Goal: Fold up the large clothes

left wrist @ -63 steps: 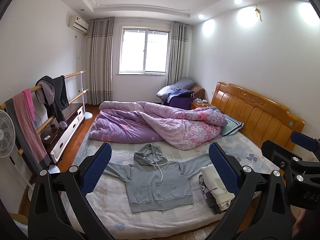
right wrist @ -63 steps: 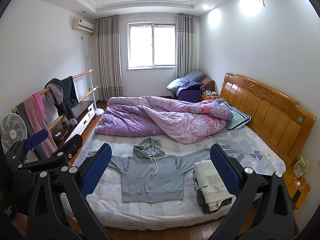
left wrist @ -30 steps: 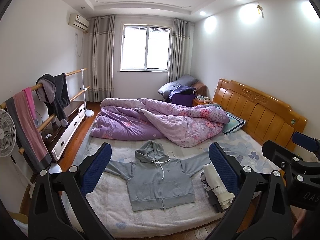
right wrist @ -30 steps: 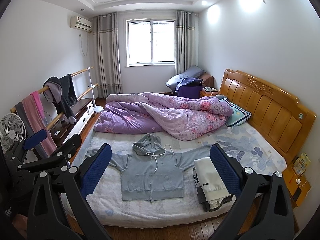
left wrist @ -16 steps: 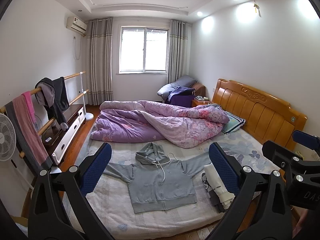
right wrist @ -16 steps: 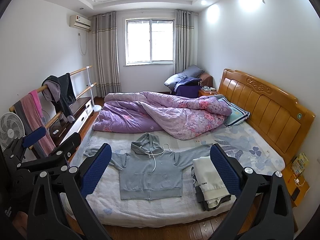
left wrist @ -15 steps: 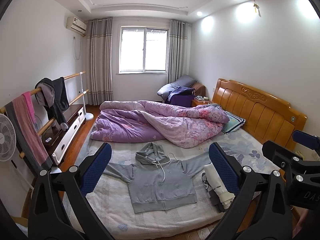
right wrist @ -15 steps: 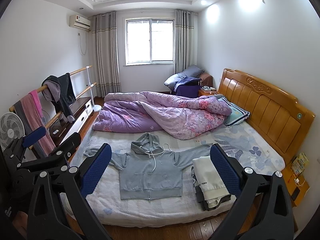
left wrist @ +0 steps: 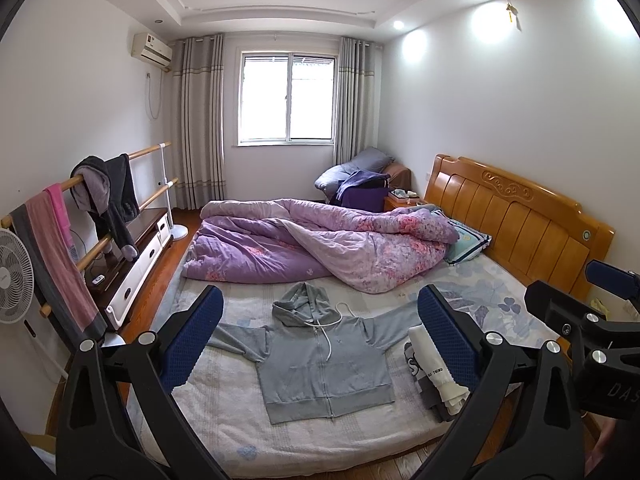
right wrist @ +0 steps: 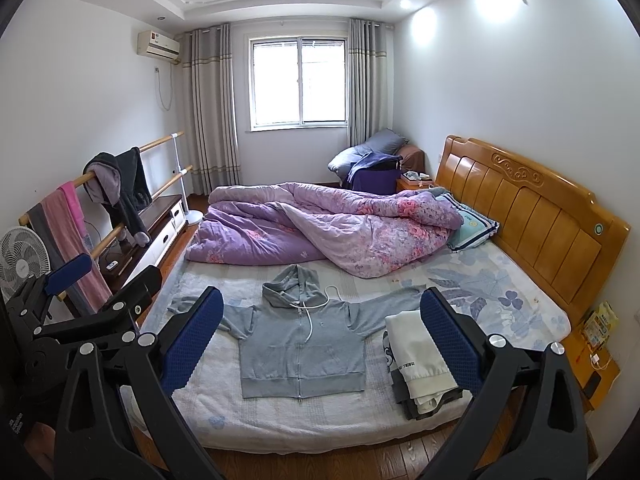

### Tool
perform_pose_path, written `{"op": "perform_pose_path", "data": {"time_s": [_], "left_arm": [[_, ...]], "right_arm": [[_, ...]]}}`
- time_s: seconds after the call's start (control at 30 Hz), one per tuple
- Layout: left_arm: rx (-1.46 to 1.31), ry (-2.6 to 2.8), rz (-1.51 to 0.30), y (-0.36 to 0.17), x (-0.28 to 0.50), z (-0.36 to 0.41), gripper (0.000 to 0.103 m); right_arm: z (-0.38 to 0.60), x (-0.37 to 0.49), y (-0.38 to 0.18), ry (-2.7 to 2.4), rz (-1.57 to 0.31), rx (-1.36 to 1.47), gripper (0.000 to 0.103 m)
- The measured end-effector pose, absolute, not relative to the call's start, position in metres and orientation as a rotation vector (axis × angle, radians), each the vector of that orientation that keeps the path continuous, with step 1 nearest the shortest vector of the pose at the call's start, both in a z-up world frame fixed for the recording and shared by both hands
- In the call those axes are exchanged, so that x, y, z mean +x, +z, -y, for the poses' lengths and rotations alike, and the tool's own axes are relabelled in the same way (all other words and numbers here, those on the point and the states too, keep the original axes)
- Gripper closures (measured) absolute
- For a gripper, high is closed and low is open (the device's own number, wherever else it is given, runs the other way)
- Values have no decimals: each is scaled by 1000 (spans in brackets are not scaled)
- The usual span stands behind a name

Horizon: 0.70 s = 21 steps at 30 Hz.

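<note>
A grey zip hoodie (left wrist: 320, 364) (right wrist: 302, 350) lies flat and face up on the bed, sleeves spread, hood toward the quilt, white drawstring trailing over the chest. Both grippers hover off the foot of the bed, well short of the hoodie. My left gripper (left wrist: 320, 336) is open with nothing between its blue pads. My right gripper (right wrist: 322, 338) is open too, also holding nothing. Each gripper shows at the edge of the other's view.
A stack of folded clothes (right wrist: 420, 364) sits right of the hoodie, over its sleeve end. A bunched purple quilt (left wrist: 320, 248) fills the far half of the bed. Wooden headboard (right wrist: 532, 216) on the right. A rail with hanging clothes (left wrist: 64, 232) and a fan (left wrist: 12, 276) stand left.
Both cameras have drifted slightly back and up from the bed, so the hoodie looks a little smaller. Hoodie and stack have not moved, and both grippers stay open.
</note>
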<state>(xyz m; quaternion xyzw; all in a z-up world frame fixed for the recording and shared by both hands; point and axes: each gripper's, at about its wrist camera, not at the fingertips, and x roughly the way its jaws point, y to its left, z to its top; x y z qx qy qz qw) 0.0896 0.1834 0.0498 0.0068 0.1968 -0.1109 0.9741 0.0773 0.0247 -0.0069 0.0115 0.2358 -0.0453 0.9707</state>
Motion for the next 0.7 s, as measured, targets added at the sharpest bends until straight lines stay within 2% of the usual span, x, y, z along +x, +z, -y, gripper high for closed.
{"op": "perform_pose_path", "data": {"time_s": [0.7], "left_arm": [[16,-223,-400,49,88,-185,5]], "right_arm": [[-28,71,-9,-99,-480,29,8]]}}
